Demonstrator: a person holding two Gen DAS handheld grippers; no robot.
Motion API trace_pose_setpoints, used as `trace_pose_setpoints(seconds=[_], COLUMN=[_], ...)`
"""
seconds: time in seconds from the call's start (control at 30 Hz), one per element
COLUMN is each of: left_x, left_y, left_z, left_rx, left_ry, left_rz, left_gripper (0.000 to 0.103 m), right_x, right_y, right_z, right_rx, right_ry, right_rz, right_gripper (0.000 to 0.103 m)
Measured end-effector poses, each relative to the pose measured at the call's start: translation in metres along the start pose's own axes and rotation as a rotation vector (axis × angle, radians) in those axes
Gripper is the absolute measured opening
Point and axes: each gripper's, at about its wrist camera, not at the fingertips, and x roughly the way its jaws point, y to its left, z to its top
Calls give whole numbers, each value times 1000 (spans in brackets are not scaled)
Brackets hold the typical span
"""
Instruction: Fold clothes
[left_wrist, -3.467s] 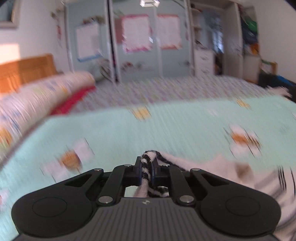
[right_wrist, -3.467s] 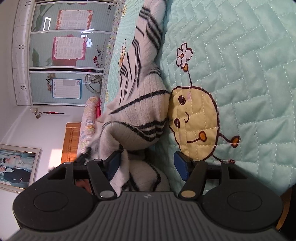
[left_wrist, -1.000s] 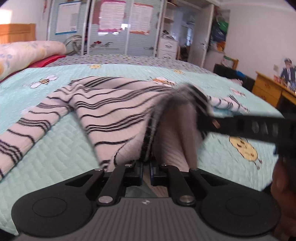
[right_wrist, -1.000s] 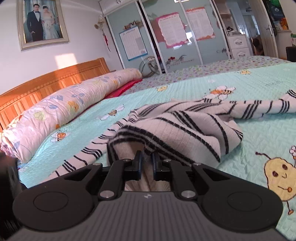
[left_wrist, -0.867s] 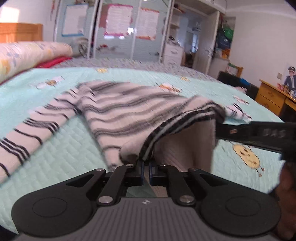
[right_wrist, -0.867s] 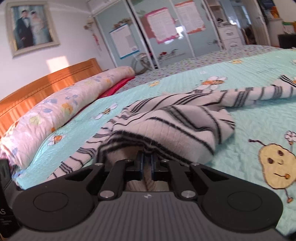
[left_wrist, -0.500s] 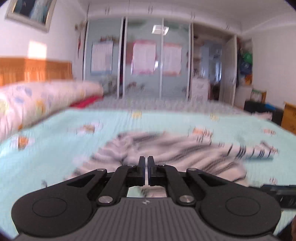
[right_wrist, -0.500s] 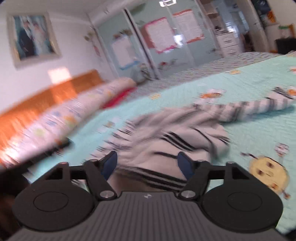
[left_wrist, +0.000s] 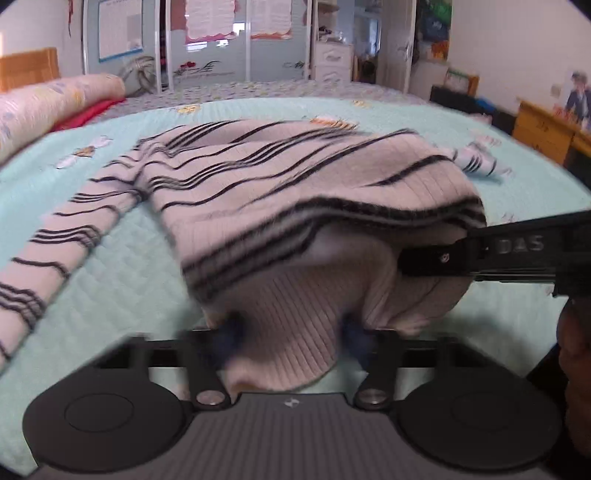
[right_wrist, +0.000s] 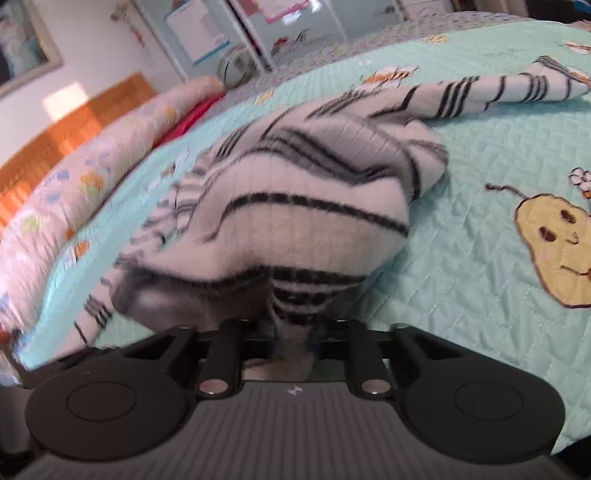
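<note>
A white sweater with black stripes (left_wrist: 295, 177) lies bunched on the mint quilted bedspread (left_wrist: 122, 273); it also shows in the right wrist view (right_wrist: 303, 192). My left gripper (left_wrist: 291, 328) is open, its blurred blue pads either side of the sweater's near hem. My right gripper (right_wrist: 291, 332) is shut on a striped fold of the hem; it reaches in from the right in the left wrist view (left_wrist: 443, 258). One sleeve (left_wrist: 62, 236) stretches left, the other (right_wrist: 517, 92) lies far right.
A rolled floral duvet (right_wrist: 74, 177) and wooden headboard (right_wrist: 74, 133) lie along the left. Mirrored wardrobe doors (left_wrist: 207, 40) stand beyond the bed. A wooden desk (left_wrist: 546, 125) stands at the right. A yellow cartoon patch (right_wrist: 554, 240) marks the quilt.
Both grippers dropped back to the sweater's near hem. The left gripper opened around it; the right gripper went from open to shut on the hem.
</note>
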Motion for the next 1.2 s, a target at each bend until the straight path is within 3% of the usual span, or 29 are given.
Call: trace_pose_setpoints(seconds=[0.07,0.2,0.3,0.37,0.43,0.63,0.73,0.8,0.87,1.0,1.07,1.1,1.13,1.17,1.2], left_x=[-19,-95,-139,-143,-131,-81,-77,-85,-92,-95,-86,-81,-75,-71,-67], left_y=[-2,-2,2,8,13,25,35,48,57,66,66,63,59,55,50], left_z=[9,35,51,53,43,-3,-12,-12,-11,-10,-12,-13,-14,-15,-15], left_rx=[-20,-93,-103,-120,-139,-179,-188,-218,-243,-288,-299,-294,-284,-272,-257], left_ry=[-65,-265,-394,-402,-340,-95,-61,-77,-94,-86,-49,-35,-25,-20,-23], left_rz=[-68,-190,-191,-138,-96,5,50,65,78,99,82,66,52,38,26], left_gripper=[9,9,10,11,12,15,23,41,49,64,66,66,66,65,53], right_x=[-21,-84,-127,-136,-131,-110,-101,-92,-84,-57,-37,-28,-20,-16,-17], right_y=[2,9,12,11,2,-39,-51,-57,-62,-63,-63,-60,-56,-49,-44], right_z=[5,26,42,48,45,26,16,10,8,13,10,7,3,1,0], right_rx=[-18,-48,-36,-35,-16,90,112,150,187,234,252,237,214,162,116], right_ry=[-77,-268,-371,-394,-376,-228,-154,-105,-67,18,78,107,135,149,148], right_rz=[-10,13,76,97,45,-59,-107,-112,-86,-32,-21,-17,-15,-32,-43], right_gripper=[10,7,8,20,54,55,58,58,58,77,76,65,41,28,11])
